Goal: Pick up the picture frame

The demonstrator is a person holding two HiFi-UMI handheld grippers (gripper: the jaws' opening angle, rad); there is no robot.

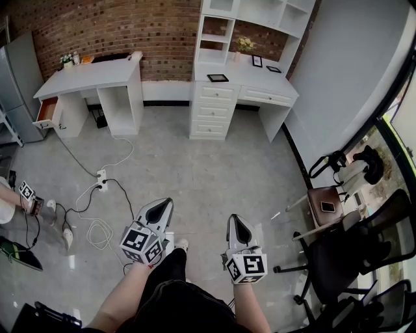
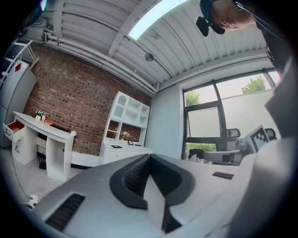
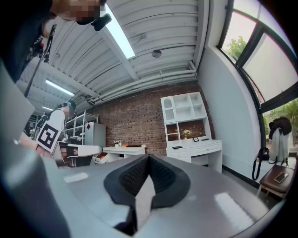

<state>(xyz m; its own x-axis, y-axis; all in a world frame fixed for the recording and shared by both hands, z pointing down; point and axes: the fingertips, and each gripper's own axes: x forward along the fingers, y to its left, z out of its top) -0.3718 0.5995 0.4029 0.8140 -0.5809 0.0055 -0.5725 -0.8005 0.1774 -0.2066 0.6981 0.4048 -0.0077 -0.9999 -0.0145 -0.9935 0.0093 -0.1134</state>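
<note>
1. Picture frame [image 1: 257,61]: it stands upright near the back of the white surface [image 1: 247,73], below the shelf unit [image 1: 260,13] on the far side of the room.
2. Two more frames lie flat on the same surface: a dark flat frame [image 1: 218,78] towards its left front and a second flat frame [image 1: 273,69] to the right of the upright one. I cannot tell from the task wording which one is meant. I take the upright one as the likeliest.
3. Left tool [image 1: 166,203]: clenched, with the jaws meeting at the tips and nothing between them. It is held level and aimed towards the surface.
4. Right tool [image 1: 235,220]: clenched and empty, and also level. Its own view shows the jaws together, with the surface far beyond them.
5. Step in hand: the approach. Open floor [image 1: 195,162] lies between me and the surface, and neither tool is near any frame.
6. Next move, as I judge it:
   - Walk up to the surface.
   - Release the jaws of one tool before reaching in.
   - Line the jaws across the thin edge of the frame.
7. Caution: an upright frame is likely to tip if I nudge it, so I should close on it squarely.
8. Caution: cables [image 1: 97,195] lie on the floor to my left, so the straight path is the better one.
</note>
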